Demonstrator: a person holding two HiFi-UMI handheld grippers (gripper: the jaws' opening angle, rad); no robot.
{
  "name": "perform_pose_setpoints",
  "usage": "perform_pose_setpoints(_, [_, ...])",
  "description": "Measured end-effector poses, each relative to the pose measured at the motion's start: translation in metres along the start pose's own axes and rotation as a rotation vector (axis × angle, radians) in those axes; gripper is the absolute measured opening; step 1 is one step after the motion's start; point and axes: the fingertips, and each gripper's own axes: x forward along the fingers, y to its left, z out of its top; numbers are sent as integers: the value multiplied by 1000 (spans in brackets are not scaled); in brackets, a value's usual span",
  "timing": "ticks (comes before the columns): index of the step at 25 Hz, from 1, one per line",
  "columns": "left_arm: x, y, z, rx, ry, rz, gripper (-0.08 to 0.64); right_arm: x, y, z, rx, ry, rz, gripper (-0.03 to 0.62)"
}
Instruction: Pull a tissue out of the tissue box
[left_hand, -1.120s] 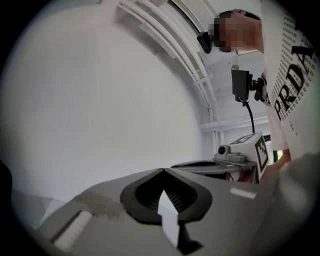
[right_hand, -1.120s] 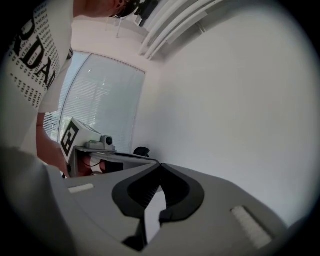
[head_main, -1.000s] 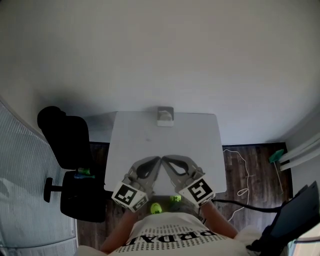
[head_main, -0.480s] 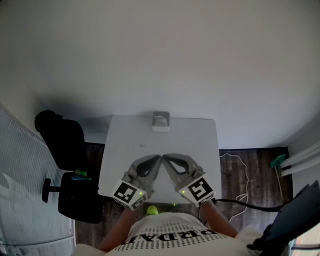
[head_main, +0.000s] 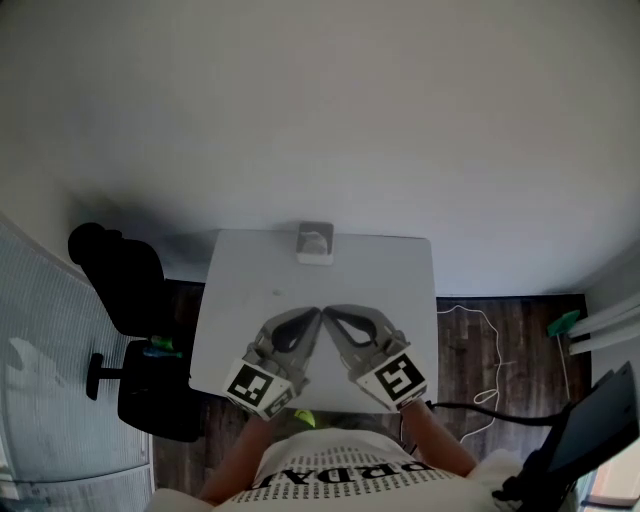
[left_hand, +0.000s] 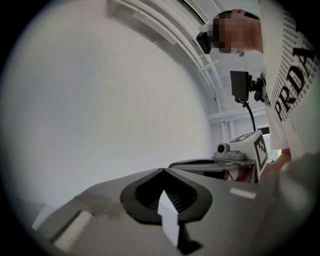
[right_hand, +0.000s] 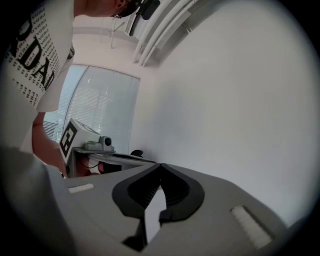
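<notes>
The tissue box (head_main: 315, 243) stands at the middle of the far edge of the white table (head_main: 400, 290), a white tissue sticking up from its top. Both grippers are held level over the table's near half, well short of the box, angled inward so their tips almost meet. My left gripper (head_main: 316, 314) is shut with nothing in it; in the left gripper view its jaws (left_hand: 163, 170) meet at the tip. The right gripper (head_main: 328, 314) is likewise shut and empty, its jaws (right_hand: 160, 164) closed against a bare wall. Neither gripper view shows the box.
A black office chair (head_main: 130, 290) stands off the table's left side, with a small green and blue thing (head_main: 160, 347) on its seat. A white cable (head_main: 480, 330) lies on the wood floor at the right. A dark device (head_main: 590, 430) sits at the lower right.
Both shut grippers have advanced together over the table toward the tissue box. The table's near edge has slid further under them. Their jaws have not changed.
</notes>
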Motion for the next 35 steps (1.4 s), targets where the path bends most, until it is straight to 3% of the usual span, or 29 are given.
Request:
perform_pose_setpoints(10, [22, 1, -13, -5, 43, -1, -9, -3, -21, -17, 22, 20, -10, 8])
perform_pose_setpoints(25, [27, 53, 14, 24, -18, -21, -9, 50, -36, 8, -46, 14, -53, 8])
perform_pose_setpoints(35, [38, 81, 1, -19, 7, -32, -9, 73, -49, -8, -10, 45, -69, 8])
